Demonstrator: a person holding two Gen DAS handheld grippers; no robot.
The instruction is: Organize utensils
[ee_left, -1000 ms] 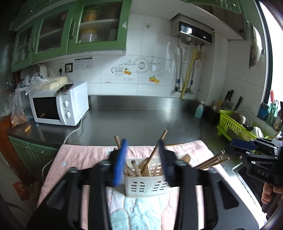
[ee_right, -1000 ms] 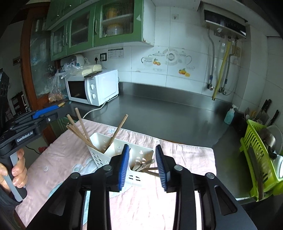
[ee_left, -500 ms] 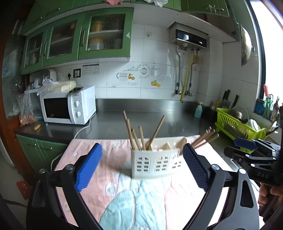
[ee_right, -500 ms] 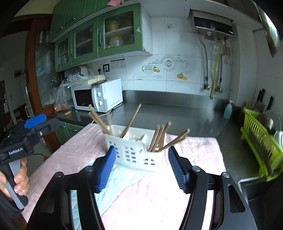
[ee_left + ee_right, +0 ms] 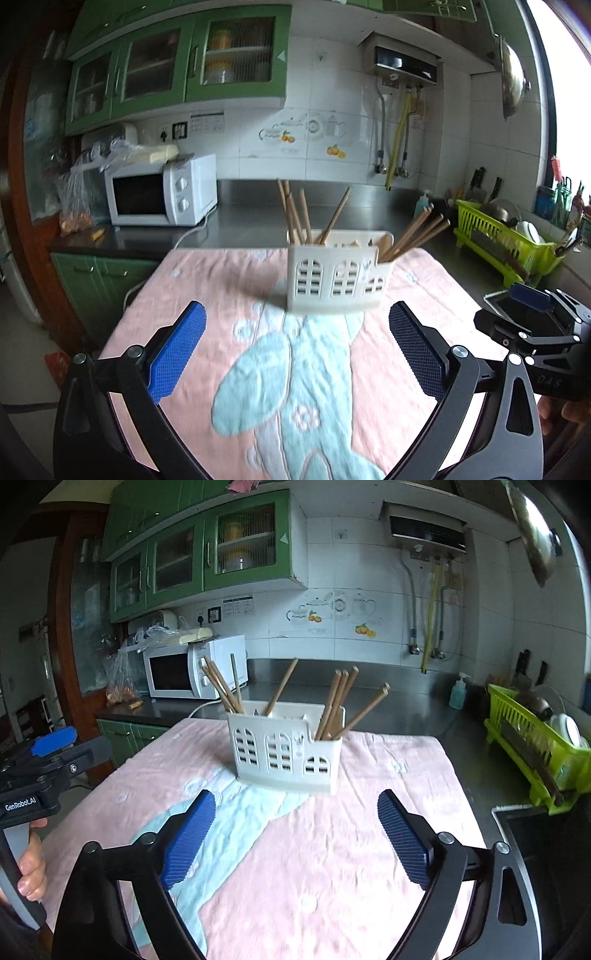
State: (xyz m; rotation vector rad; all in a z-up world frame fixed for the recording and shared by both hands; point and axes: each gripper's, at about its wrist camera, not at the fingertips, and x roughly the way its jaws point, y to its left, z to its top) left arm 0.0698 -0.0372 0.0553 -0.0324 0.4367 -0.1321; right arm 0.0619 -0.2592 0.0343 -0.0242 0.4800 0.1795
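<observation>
A white plastic utensil caddy (image 5: 334,280) stands upright on a pink and light-blue towel (image 5: 295,369); it also shows in the right wrist view (image 5: 286,755). Several wooden chopsticks (image 5: 295,214) stand in its left compartment and several more (image 5: 417,232) lean out of its right one; the right wrist view shows them too (image 5: 338,701). My left gripper (image 5: 295,347) is open and empty, well back from the caddy. My right gripper (image 5: 295,834) is open and empty, also back from it.
A white microwave (image 5: 159,192) sits at the back left on the steel counter (image 5: 251,221). A green dish rack (image 5: 506,240) with dishes stands at the right, beside a sink (image 5: 535,834). A soap bottle (image 5: 458,694) stands at the back.
Both grippers have opened wide and pulled back from the caddy, which now stands alone on the towel.
</observation>
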